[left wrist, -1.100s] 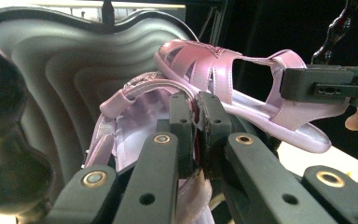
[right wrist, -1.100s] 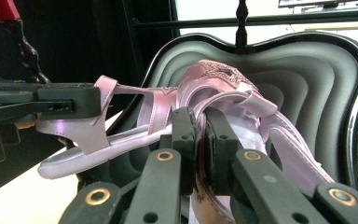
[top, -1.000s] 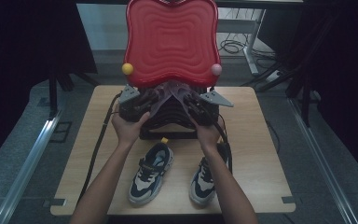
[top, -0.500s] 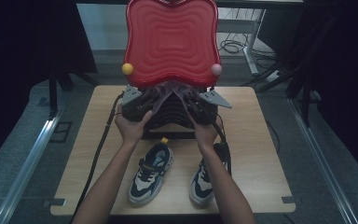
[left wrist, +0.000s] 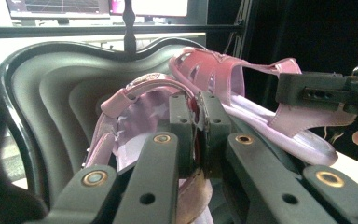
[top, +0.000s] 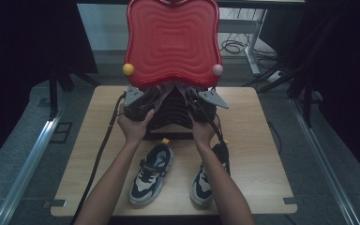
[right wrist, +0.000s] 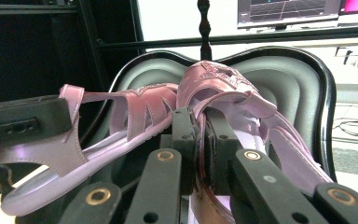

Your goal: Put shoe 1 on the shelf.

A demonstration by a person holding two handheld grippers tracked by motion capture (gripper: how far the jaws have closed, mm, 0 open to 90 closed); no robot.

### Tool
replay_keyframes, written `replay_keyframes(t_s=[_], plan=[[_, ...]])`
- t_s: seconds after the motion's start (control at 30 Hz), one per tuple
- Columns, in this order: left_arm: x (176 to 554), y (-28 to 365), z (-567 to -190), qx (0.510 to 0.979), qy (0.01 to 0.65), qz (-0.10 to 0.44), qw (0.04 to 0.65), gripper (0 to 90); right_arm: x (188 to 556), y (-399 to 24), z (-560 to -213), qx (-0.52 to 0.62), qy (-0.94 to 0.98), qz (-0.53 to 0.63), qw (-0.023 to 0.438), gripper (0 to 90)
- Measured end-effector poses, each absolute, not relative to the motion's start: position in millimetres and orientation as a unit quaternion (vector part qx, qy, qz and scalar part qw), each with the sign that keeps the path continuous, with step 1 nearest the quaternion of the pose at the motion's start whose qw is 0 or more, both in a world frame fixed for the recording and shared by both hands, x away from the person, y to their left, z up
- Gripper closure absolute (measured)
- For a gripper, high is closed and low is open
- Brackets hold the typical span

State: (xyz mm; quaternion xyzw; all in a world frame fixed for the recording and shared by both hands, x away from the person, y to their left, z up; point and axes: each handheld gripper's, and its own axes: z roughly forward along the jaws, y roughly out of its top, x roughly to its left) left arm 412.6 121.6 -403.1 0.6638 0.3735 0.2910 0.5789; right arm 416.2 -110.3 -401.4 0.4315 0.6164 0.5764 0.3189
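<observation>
Two pink sandals are held up in front of a ribbed shell-shaped case. In the left gripper view my left gripper (left wrist: pixel 196 128) is shut on the edge of one pink sandal (left wrist: pixel 130 100). The other sandal (left wrist: pixel 256 88) lies to its right, gripped by the other gripper's black jaw (left wrist: pixel 317 91). In the right gripper view my right gripper (right wrist: pixel 198 140) is shut on a glittery-strapped sandal (right wrist: pixel 223 91), and the second sandal (right wrist: pixel 121 116) hangs left of it. In the high view the left gripper (top: pixel 143 101) and the right gripper (top: pixel 199 103) sit under the red shell (top: pixel 171 42).
The red shell stands upright at the back of the wooden table (top: pixel 262 154), with a yellow ball (top: pixel 128 69) and a pink ball (top: pixel 217 70) at its lower corners. Two grey-and-black sneakers (top: pixel 151 173) (top: pixel 211 176) lie near the front edge, between the person's forearms. Cables trail off the table.
</observation>
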Motion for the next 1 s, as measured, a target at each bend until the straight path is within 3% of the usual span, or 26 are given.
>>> replay_keyframes(t_s=[0.37,1.0], plan=[[407.3,117.1,-416.6,0.681,0.357,0.305,0.562,86.3,421.8,-111.0,-413.0,0.440,0.627,0.551,0.330,84.2],[401.0,114.1,-446.1,0.715,0.358,0.279,0.532,83.6,416.2,-112.9,-429.3,0.445,0.683,0.499,0.294,82.6]])
